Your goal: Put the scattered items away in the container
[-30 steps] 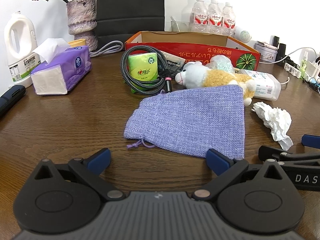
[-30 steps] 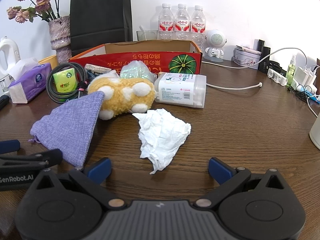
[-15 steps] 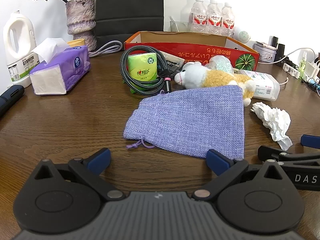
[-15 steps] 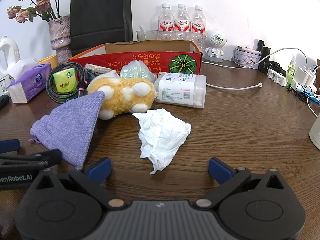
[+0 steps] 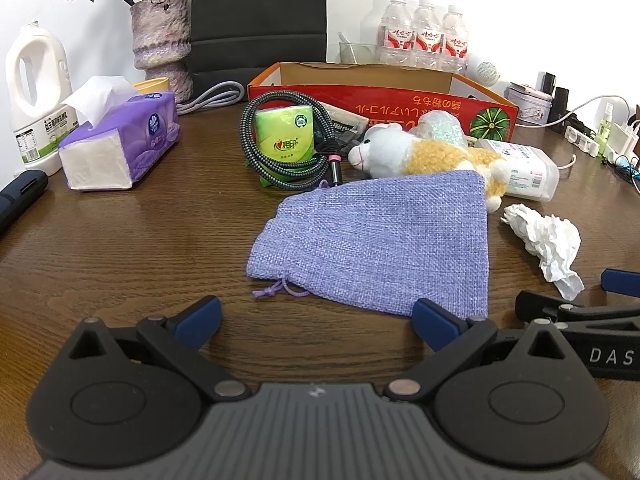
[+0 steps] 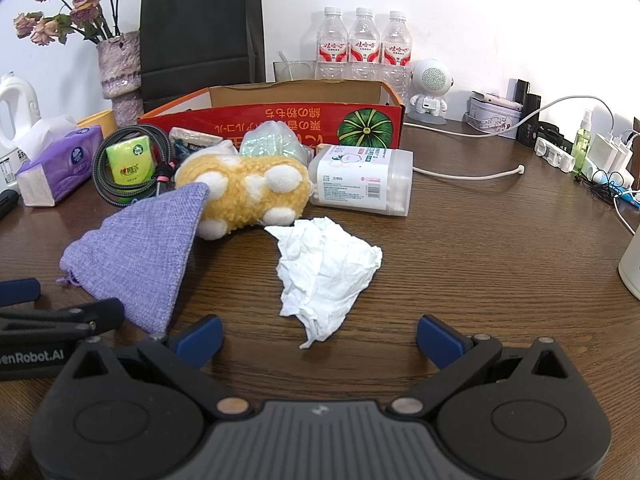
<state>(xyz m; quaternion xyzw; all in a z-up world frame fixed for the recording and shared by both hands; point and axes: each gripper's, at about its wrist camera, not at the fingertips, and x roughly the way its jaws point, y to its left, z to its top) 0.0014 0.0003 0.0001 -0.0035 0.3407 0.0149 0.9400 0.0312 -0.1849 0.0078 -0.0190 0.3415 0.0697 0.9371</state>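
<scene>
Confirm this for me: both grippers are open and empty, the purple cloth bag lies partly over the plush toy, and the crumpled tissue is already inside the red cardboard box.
One thing is wrong: the crumpled tissue is not in the red cardboard box. The right wrist view shows it lying on the table, in front of the right gripper. The rest stands: the left gripper is open and empty too, and the purple cloth bag partly covers the plush toy.

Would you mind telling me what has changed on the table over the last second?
Nothing has visibly changed. The left gripper and right gripper both hang open over the table, holding nothing, and the purple pouch, plush toy and crumpled tissue lie where they were, in front of the red box.
</scene>
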